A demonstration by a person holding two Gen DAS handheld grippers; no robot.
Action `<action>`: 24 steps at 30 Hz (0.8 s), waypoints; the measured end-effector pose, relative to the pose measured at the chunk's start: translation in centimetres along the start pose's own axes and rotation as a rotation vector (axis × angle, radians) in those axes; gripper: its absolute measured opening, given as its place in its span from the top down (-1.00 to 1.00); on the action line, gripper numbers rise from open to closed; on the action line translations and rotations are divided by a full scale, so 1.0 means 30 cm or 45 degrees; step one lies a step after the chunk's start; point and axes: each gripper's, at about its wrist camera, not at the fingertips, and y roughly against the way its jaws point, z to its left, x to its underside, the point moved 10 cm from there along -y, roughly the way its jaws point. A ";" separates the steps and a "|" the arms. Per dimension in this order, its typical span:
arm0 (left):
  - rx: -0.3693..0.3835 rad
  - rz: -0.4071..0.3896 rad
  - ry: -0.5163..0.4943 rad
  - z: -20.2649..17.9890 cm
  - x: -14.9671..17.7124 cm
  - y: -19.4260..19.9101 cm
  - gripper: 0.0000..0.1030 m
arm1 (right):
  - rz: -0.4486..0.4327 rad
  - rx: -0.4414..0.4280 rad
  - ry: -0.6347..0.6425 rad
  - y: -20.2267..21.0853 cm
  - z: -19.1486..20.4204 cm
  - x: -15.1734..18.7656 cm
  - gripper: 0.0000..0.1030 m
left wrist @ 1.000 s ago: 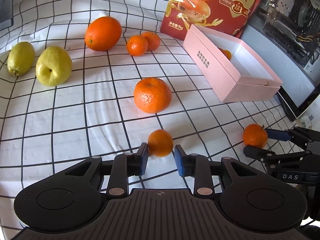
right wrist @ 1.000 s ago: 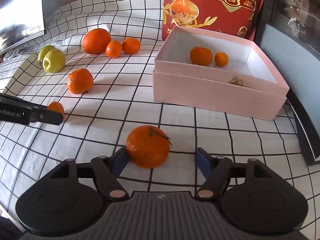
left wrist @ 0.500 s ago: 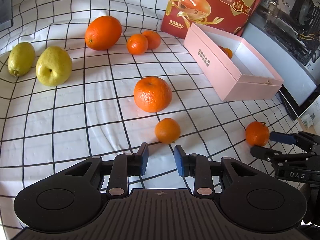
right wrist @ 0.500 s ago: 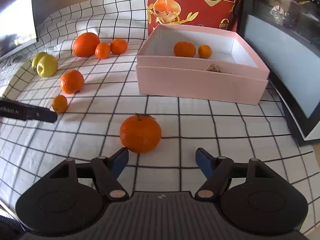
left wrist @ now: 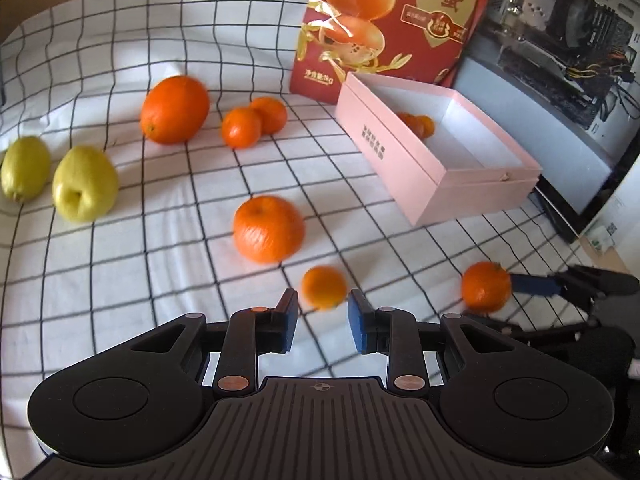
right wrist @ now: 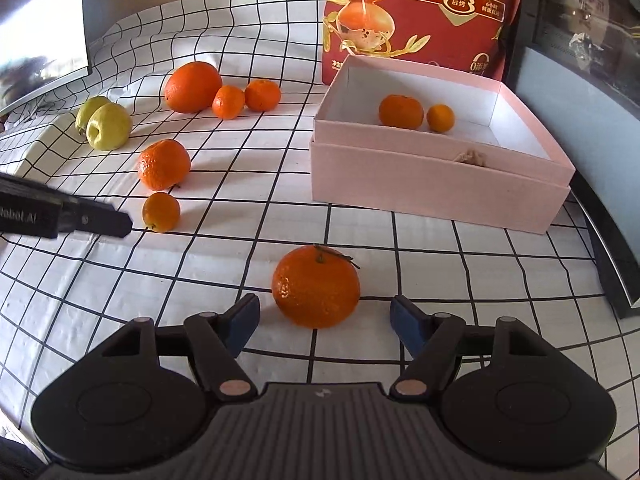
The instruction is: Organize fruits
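My left gripper [left wrist: 322,312] is open, with a small mandarin [left wrist: 324,287] on the cloth just ahead of its fingertips, not gripped. My right gripper [right wrist: 324,312] is open wide, with a stemmed mandarin [right wrist: 316,286] lying just ahead between its fingers, untouched. The same mandarin shows in the left wrist view [left wrist: 486,286]. A pink box [right wrist: 436,192] holds two mandarins [right wrist: 401,111]. On the checked cloth lie a medium orange [left wrist: 268,229], a large orange [left wrist: 175,109], two more mandarins [left wrist: 241,127] and two yellow-green apples [left wrist: 85,183].
A red snack bag [right wrist: 416,12] stands behind the pink box. A dark screen frame [right wrist: 608,240] and a computer case [left wrist: 560,32] line the right side. A monitor [right wrist: 40,32] stands at the far left. The left gripper's finger [right wrist: 80,218] reaches in from the left.
Both grippers drew back from their mandarins, then moved forward again. The small mandarin again lies just ahead of the left fingertips. The right gripper has neared the stemmed mandarin. Both stayed open.
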 end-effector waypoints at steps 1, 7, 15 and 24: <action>-0.017 0.002 -0.015 -0.006 -0.010 -0.015 0.39 | 0.000 0.002 0.001 0.001 0.000 0.001 -0.42; -0.112 0.073 -0.082 -0.016 -0.027 -0.101 0.35 | -0.006 0.002 0.003 0.005 0.003 0.004 -0.42; -0.066 0.085 -0.084 -0.027 0.002 -0.113 0.35 | -0.011 -0.001 0.003 0.007 0.001 0.006 -0.42; -0.034 0.049 -0.084 -0.036 0.025 -0.081 0.37 | -0.016 -0.006 0.004 -0.004 0.002 -0.023 -0.14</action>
